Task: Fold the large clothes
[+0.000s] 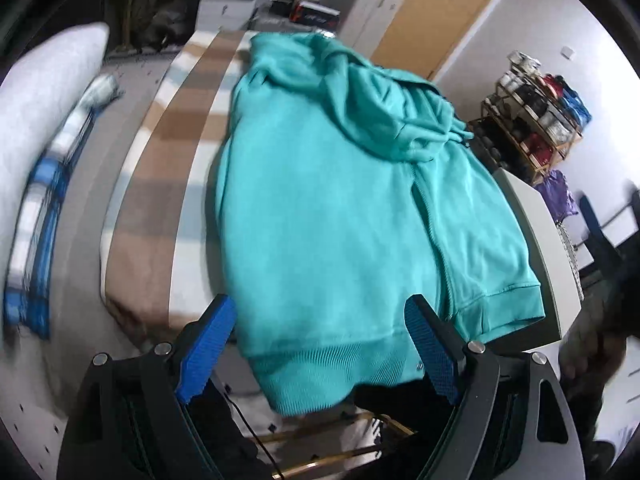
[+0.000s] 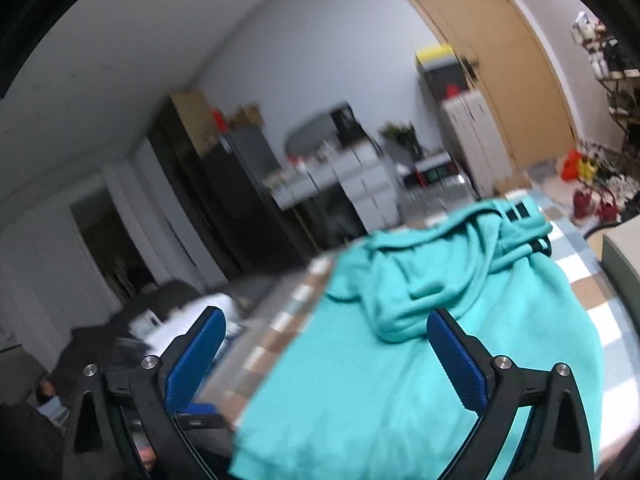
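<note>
One hoodie (image 1: 320, 220) hem, left view only

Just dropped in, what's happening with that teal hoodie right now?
A person is folding the teal hoodie on the checked bedcover with a tool in each hand. Both the left tool and the right tool are open and hold nothing. The hoodie lies partly folded, hood bunched on top, with its ribbed hem nearest the left tool.

Teal zip hoodie (image 1: 320, 208), front side up, spread flat, hood bunched at far end, ribbed hem overhanging near edge.
</note>
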{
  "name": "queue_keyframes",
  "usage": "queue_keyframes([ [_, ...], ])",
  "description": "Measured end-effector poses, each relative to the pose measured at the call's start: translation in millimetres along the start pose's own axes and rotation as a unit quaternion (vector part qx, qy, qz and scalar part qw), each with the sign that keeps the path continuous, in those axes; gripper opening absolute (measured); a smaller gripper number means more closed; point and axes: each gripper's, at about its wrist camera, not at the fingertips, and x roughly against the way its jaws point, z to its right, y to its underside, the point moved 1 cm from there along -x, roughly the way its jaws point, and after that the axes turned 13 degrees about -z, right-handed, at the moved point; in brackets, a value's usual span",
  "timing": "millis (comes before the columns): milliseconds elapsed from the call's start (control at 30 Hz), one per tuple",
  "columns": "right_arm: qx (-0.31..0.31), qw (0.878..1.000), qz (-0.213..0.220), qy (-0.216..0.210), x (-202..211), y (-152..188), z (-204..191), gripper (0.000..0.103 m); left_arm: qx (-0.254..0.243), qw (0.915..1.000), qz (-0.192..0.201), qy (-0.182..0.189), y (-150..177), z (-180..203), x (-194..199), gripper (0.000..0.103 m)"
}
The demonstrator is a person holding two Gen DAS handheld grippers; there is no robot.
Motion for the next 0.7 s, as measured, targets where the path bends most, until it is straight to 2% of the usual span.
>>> queue_keyframes([
  [100, 0.015, 0.999, 0.031, -0.022, 19, 23, -9, 0.103, 0.01, 0.9996, -0.027, 0.005, 12, -5, -16, 0.083],
  [167, 0.037, 0.998, 0.055, 0.005, 22, 39, -11, 0.103, 0.029, 0.9985, -0.045, 0.008, 17, -13, -32, 0.083],
  [233, 0.034, 0.997, 0.057, 0.025, 23, 42, -3, 0.103, 0.039, 0.9972, -0.062, 0.016, 23, -15, -44, 0.083],
  [267, 0.023, 0.998, 0.058, 0.013, 27, 38, 0, 0.103, 0.039, 0.9969, -0.068, 0.007, 25, -14, -49, 0.083],
  [333, 0.001, 0.995, 0.094, -0.026, 34, 40, 11, 0.103, 0.034, 0.9963, -0.077, -0.017, 29, -11, -57, 0.083],
  [467, -0.043, 0.997, 0.059, -0.036, 22, 33, 29, 0.103, 0.051, 0.9957, -0.074, -0.021, 31, -14, -64, 0.083],
  [533, -0.047, 0.997, 0.052, -0.043, 22, 35, 30, 0.103, 0.071, 0.9943, -0.078, -0.011, 31, -20, -69, 0.081],
  [600, -0.042, 0.996, 0.061, -0.058, 29, 39, 28, 0.103, 0.083, 0.9934, -0.08, -0.007, 32, -22, -72, 0.062],
  [667, -0.037, 0.995, 0.067, -0.064, 31, 40, 29, 0.103, 0.08, 0.9937, -0.079, -0.002, 33, -20, -73, 0.026],
  [700, -0.037, 0.995, 0.065, -0.065, 32, 41, 29, 0.103, 0.073, 0.9942, -0.079, 0.008, 33, -17, -71, 0.024],
])
